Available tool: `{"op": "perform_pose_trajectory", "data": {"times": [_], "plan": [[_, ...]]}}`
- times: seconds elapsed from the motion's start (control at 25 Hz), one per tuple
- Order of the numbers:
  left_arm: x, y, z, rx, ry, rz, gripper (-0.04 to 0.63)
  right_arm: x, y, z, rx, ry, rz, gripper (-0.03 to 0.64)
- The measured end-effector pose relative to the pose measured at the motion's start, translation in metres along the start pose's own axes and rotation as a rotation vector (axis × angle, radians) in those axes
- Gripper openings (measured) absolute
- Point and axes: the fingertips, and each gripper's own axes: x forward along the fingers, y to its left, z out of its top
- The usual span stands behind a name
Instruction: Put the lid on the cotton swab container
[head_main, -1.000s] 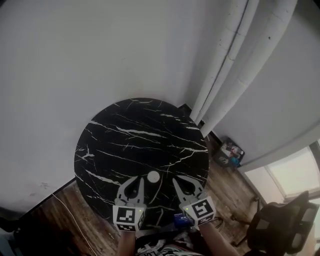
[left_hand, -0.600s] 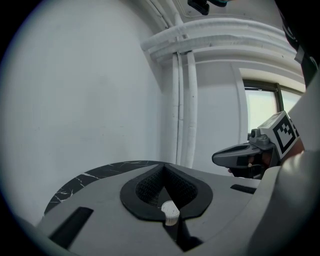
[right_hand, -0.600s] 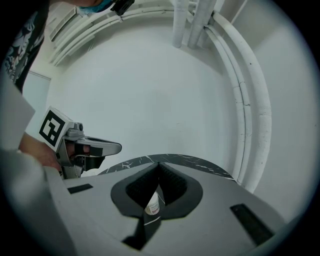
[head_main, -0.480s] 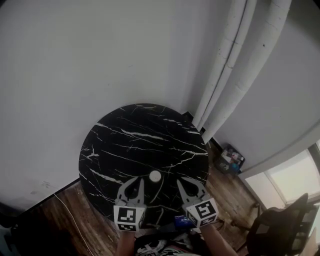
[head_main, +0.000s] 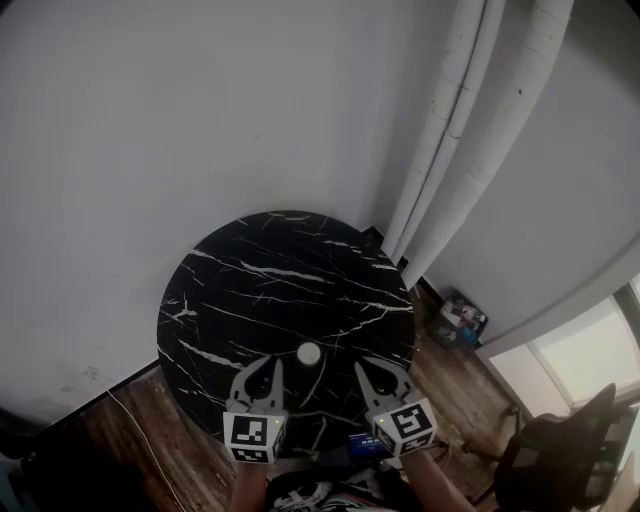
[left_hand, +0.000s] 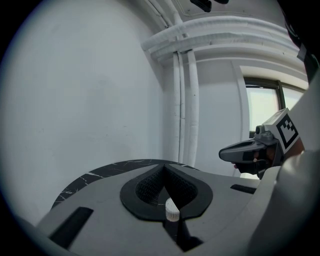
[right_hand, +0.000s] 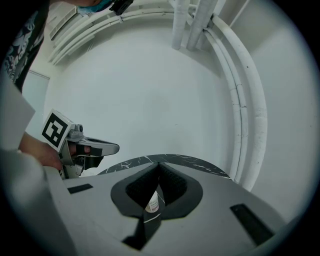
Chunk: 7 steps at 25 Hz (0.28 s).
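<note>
A small white cotton swab container with a white top stands near the front edge of the round black marble table. I cannot tell whether its lid is seated. My left gripper hovers just left of it and nearer to me, and my right gripper just right of it. Neither touches it. In the left gripper view the jaw tips meet, and a ribbed white cap shows through the gap behind them. In the right gripper view the labelled container shows the same way behind meeting tips.
A white wall rises behind the table, with white pipes to the right. On the wooden floor lie a thin cable at the left and a small box of items at the right. An office chair stands at the lower right.
The head view has shifted slightly. Both grippers have drawn back a little toward me. The container has not moved.
</note>
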Motion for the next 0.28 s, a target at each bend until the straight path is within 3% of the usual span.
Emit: {"op": "perform_pose_trajectory", "data": {"times": [0.28], "plan": [[-0.0008, 0.0077, -0.002, -0.008, 0.004, -0.007, 0.014, 0.0079, 0.0002, -0.0075, -0.01, 0.01, -0.014, 0.017]]}}
